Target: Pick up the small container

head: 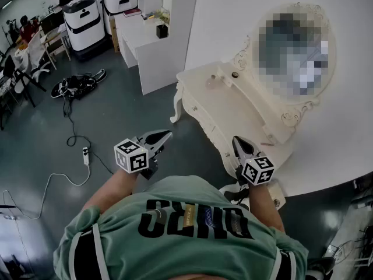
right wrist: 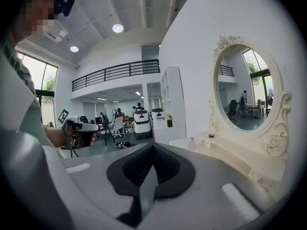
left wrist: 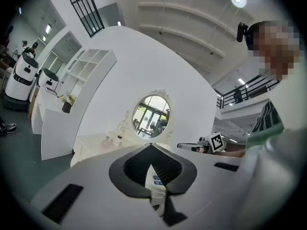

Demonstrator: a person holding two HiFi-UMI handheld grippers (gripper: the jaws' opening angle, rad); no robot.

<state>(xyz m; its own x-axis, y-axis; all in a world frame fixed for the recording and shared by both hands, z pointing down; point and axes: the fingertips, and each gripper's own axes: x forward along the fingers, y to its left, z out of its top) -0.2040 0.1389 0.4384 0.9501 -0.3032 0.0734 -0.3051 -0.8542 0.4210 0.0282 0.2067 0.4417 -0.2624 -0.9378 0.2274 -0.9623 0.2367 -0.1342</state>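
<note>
Cream-white and carved, the dressing table (head: pixel 247 118) stands against the curved white wall, its worktop running away from the person towards the far end. A small pinkish bottle (head: pixel 213 83) stands on the worktop close to that far end, just in front of the raised ledge along the back edge. A small dark-capped jar (head: pixel 235 74) sits on the ledge itself, near the bottle but apart from it, below the oval mirror (right wrist: pixel 244 87).

The person in the green shirt (head: pixel 192 226) stands at the near end of the worktop, with both arms drawn in close to the body. The left tongs (head: pixel 165 135) hang over the grey floor (head: pixel 122 115), well off the worktop's front edge. Their jaws are pressed together with nothing between them. The right tongs (head: pixel 236 140) hover over the near front edge of the worktop, also closed and empty, with the two dark pads meeting in a line. Both tongs are well apart from the bottle and the jar.

Further back there is a white shelving unit (head: pixel 151 45) and two white wheeled machines (head: pixel 81 19). A cable (head: pixel 70 134) trails across the floor to a power strip (head: pixel 85 154).
</note>
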